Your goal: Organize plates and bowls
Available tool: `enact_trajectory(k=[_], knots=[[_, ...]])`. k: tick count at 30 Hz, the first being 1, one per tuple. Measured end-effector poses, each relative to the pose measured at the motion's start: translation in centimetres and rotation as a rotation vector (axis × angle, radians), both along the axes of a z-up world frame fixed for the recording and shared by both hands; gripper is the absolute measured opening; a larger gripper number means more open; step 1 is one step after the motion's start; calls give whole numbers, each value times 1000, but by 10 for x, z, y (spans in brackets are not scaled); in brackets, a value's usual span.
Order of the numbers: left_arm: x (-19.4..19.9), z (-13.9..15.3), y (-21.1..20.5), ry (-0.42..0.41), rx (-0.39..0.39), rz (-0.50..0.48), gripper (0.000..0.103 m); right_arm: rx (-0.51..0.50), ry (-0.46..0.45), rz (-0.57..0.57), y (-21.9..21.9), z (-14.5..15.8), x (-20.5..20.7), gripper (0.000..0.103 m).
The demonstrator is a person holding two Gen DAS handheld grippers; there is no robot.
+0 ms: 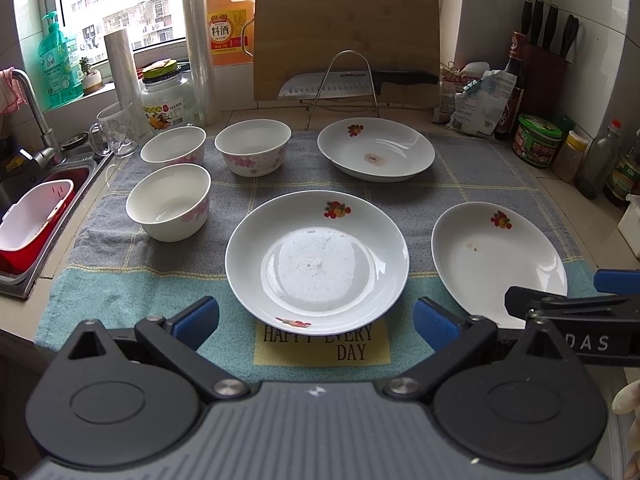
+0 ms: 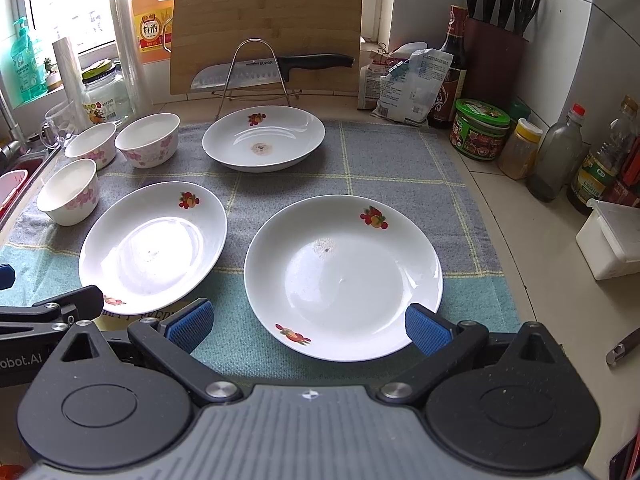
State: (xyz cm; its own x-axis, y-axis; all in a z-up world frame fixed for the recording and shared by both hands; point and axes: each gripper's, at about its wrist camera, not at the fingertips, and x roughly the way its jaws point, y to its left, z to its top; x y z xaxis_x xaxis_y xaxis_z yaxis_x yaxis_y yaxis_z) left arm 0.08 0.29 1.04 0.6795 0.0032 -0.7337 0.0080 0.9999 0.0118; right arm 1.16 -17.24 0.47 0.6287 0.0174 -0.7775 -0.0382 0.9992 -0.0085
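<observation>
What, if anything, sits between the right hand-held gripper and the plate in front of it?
Nothing visible. The right hand-held gripper is open, its fingers flanking the near rim of the plate; only bare cloth lies between them.

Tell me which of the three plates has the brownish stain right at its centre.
The far plate, nearest the knife rack. The near-right plate's stain sits off-centre.

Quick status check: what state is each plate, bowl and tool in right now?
Left tool: open, empty.
Right tool: open, empty.
Middle plate: upright, unstacked, empty.
Right plate: upright, unstacked, small stain.
Back plate: upright, unstacked, stained centre.
Front bowl: upright, empty.
Back-left bowl: upright, empty.
Back-right bowl: upright, empty.
</observation>
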Motion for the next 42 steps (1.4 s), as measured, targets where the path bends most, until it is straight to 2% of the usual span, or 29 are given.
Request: enact_trajectory(k=[42], knots=[[-8,2,-12,-10,-2,27,102,5,-26,28,-12,2,-4,103]])
